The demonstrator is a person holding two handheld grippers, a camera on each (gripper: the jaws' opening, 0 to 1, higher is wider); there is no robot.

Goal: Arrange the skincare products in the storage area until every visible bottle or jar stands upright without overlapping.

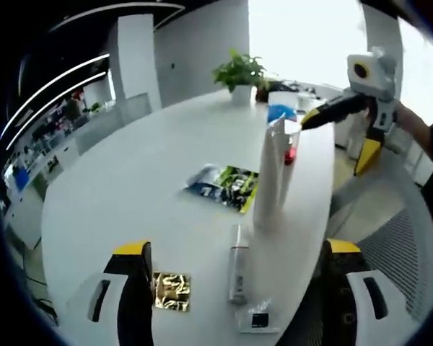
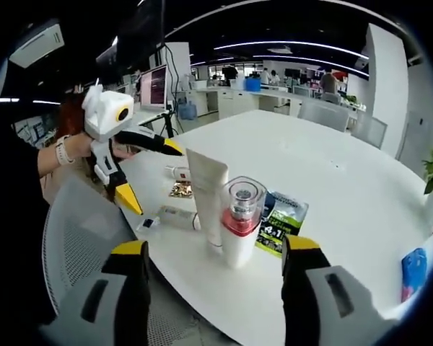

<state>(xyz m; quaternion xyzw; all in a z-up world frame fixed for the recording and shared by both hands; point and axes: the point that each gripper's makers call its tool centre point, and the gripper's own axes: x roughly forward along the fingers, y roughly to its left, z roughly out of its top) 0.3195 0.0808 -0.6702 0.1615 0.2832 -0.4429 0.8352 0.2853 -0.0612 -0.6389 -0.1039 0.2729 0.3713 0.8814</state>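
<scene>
A tall white tube (image 1: 269, 180) stands upright near the table's right edge, with a white bottle with a red band and clear cap (image 1: 291, 148) just behind it. A small white tube (image 1: 237, 270) lies flat between my left gripper's (image 1: 236, 247) open jaws. My right gripper (image 1: 338, 138) hovers open at the upper right, beyond the bottle. In the right gripper view the capped bottle (image 2: 239, 223) stands just ahead of my open right gripper (image 2: 215, 249), the white tube (image 2: 208, 191) stands beside it, and the lying tube (image 2: 177, 215) is behind. The left gripper (image 2: 151, 175) is open there.
A gold sachet (image 1: 172, 290), a clear packet (image 1: 258, 319) and green-black sachets (image 1: 224, 186) lie on the white table (image 1: 130, 187). A blue item (image 1: 280, 112) and a potted plant (image 1: 239, 72) sit at the far end. A mesh chair (image 2: 72, 238) stands at the table edge.
</scene>
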